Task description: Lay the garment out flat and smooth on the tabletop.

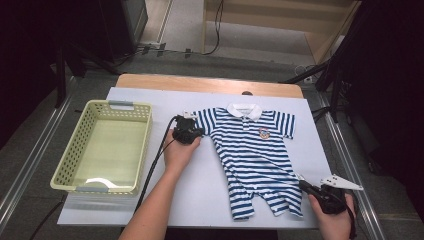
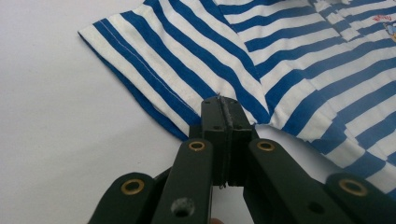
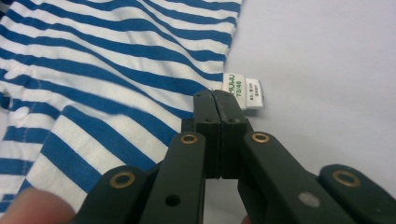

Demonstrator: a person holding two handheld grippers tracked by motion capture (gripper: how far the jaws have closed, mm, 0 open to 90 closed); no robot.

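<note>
From above, a small blue-and-white striped romper (image 1: 252, 157) lies flat and face up on the pale sheet covering the table (image 1: 200, 200), its white collar pointing away from the person and its two short legs toward them. Left of the romper, well apart, sits a pale green plastic basket (image 1: 75, 150) with perforated walls, rectangular and rounded at the corners. The left gripper (image 1: 196, 131) reaches the romper's sleeve on the basket side, held in a bare hand; the right gripper (image 1: 301, 181) meets the romper's side seam near the leg farthest from the basket, a grey three-cornered plate riding on its back. In the left gripper view, the two matte black jaws of the left gripper (image 2: 223, 103) stand pressed together, pinching the romper (image 2: 289, 60) where the sleeve's underside joins the body; the knit is soft, with a stitched hem along the sleeve edge. In the right gripper view, the right gripper (image 3: 215, 95) has its jaws closed tight on the romper's (image 3: 107, 79) edge, just beside a small white sewn-in care label (image 3: 243, 91) with green print that sticks out from the seam.
</note>
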